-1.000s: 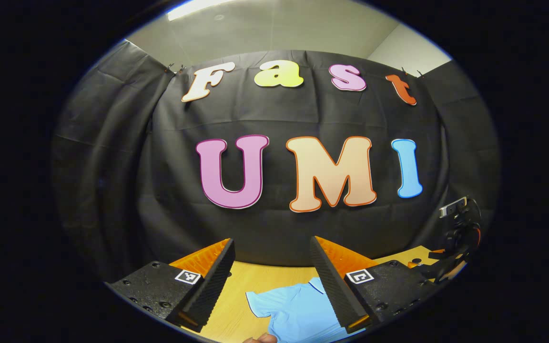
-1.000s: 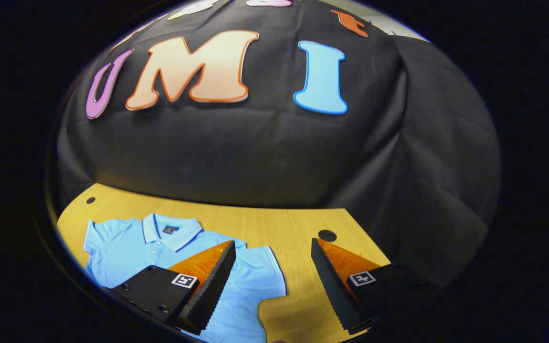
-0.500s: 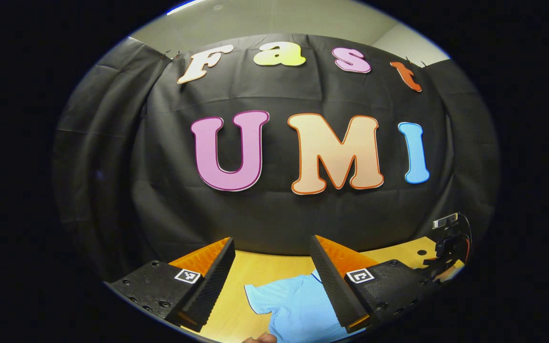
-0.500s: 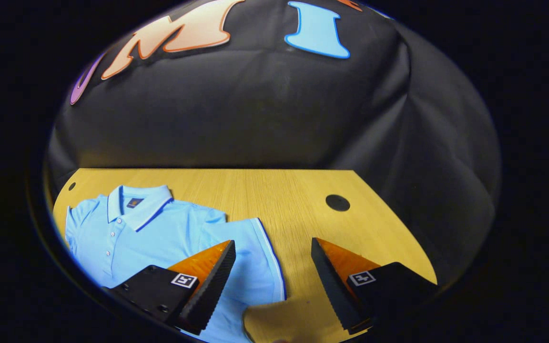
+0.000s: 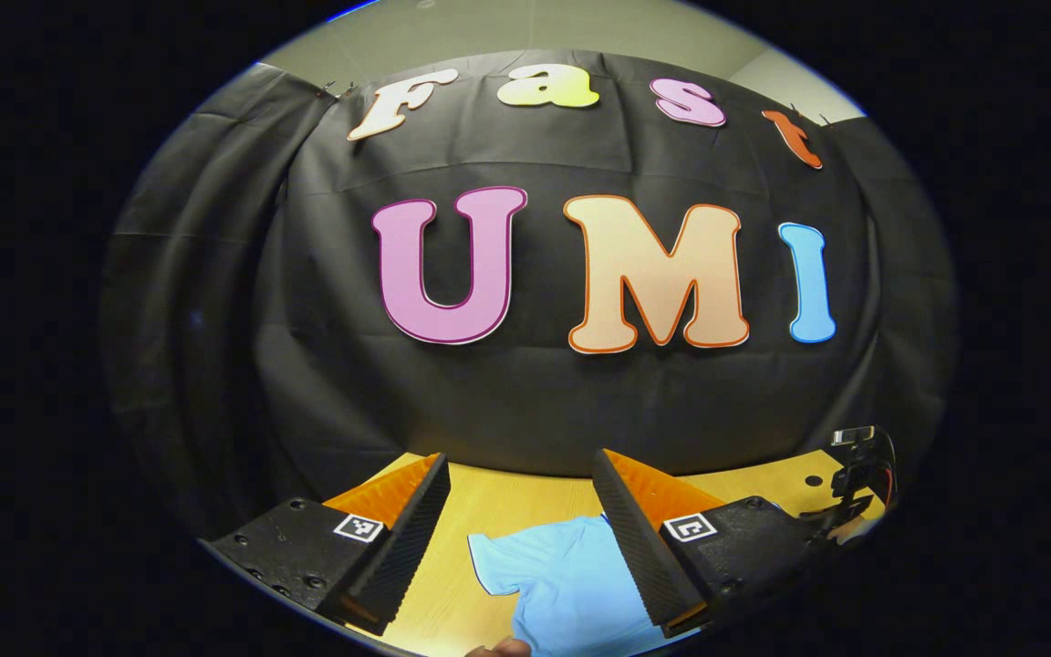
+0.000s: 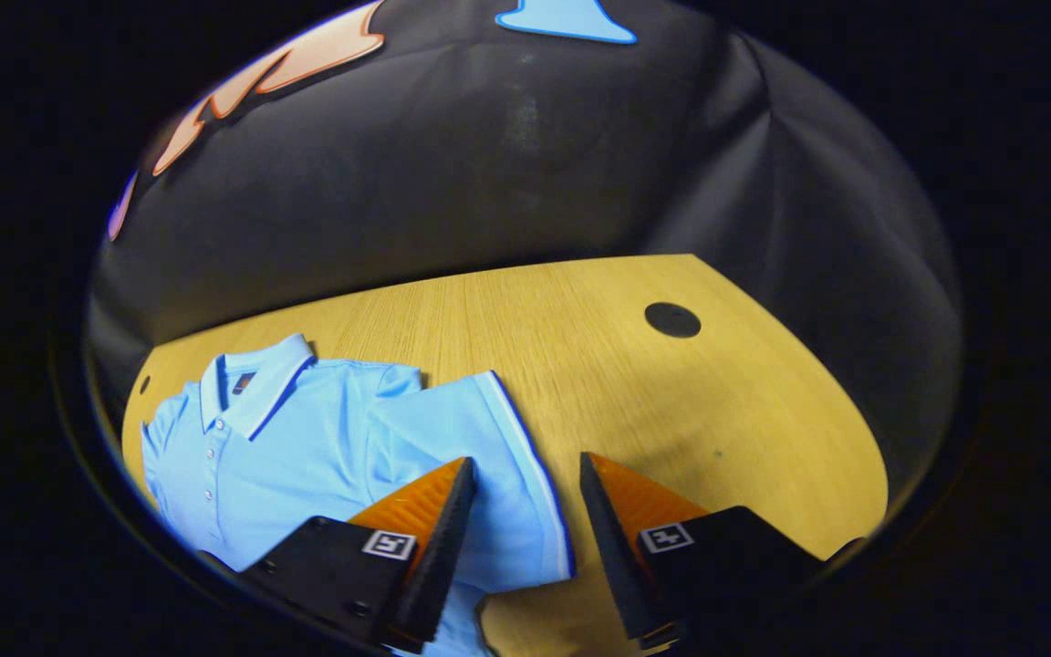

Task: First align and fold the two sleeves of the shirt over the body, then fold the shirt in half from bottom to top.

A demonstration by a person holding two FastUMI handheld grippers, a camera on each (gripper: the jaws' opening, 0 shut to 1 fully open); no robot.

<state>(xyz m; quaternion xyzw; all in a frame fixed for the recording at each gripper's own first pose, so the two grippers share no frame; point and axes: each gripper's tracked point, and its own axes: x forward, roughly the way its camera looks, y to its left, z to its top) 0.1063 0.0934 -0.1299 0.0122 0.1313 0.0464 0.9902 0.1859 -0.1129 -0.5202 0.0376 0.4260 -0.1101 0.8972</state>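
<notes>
Since the light-blue cotton polo shirt [image 6: 325, 447] looks soft and limp, I would pinch its sleeve hem [image 6: 535, 484]; right gripper [image 6: 518, 511] half open and empty; left gripper [image 5: 521, 511] wide open, empty.

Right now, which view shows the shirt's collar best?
The right gripper view: the collar lies in plain sight on the shirt. The left gripper view shows one sleeve and part of the body, with the collar mostly hidden behind its own finger.

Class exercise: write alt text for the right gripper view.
A light blue polo shirt lies flat on a wooden table, sleeves unfolded. The right hand-held gripper hovers open over the edge of one sleeve.
</notes>
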